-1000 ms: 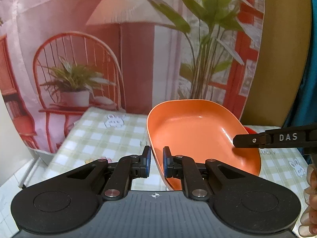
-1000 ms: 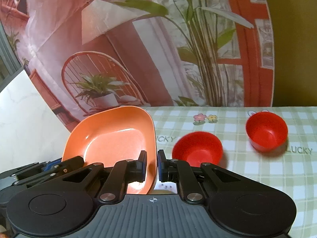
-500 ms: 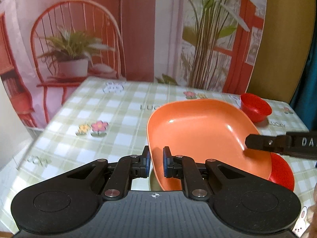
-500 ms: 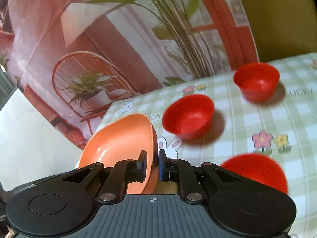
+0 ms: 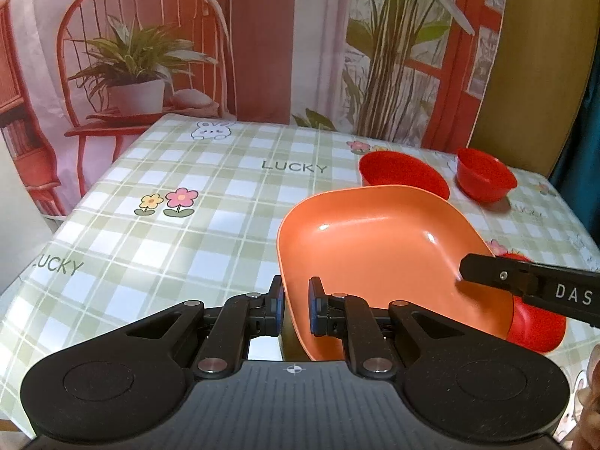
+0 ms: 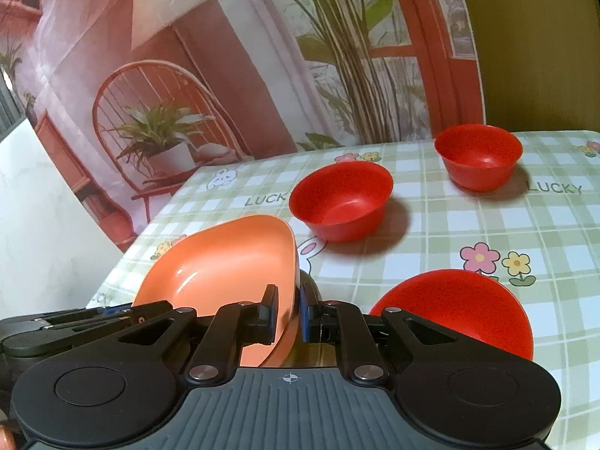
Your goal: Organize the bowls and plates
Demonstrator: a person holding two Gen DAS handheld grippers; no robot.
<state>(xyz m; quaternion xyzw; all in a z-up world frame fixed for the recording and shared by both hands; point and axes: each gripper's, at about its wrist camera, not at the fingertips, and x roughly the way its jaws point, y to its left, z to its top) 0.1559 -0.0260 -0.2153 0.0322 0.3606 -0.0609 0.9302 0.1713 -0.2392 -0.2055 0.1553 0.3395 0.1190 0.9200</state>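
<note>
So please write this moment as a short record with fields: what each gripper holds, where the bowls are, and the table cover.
left gripper: fingers shut on one rim of the orange plate
right gripper: fingers shut on the opposite rim of the same plate
orange plate: squarish, tilted, held by both grippers
red bowls: three, all upright and empty
near bowl: beside the right gripper, partly hidden by the plate in the left view
middle bowl: further back on the tablecloth
far bowl: rear right, apart from the others
tablecloth: green check, flowers, rabbits, word LUCKY
</note>
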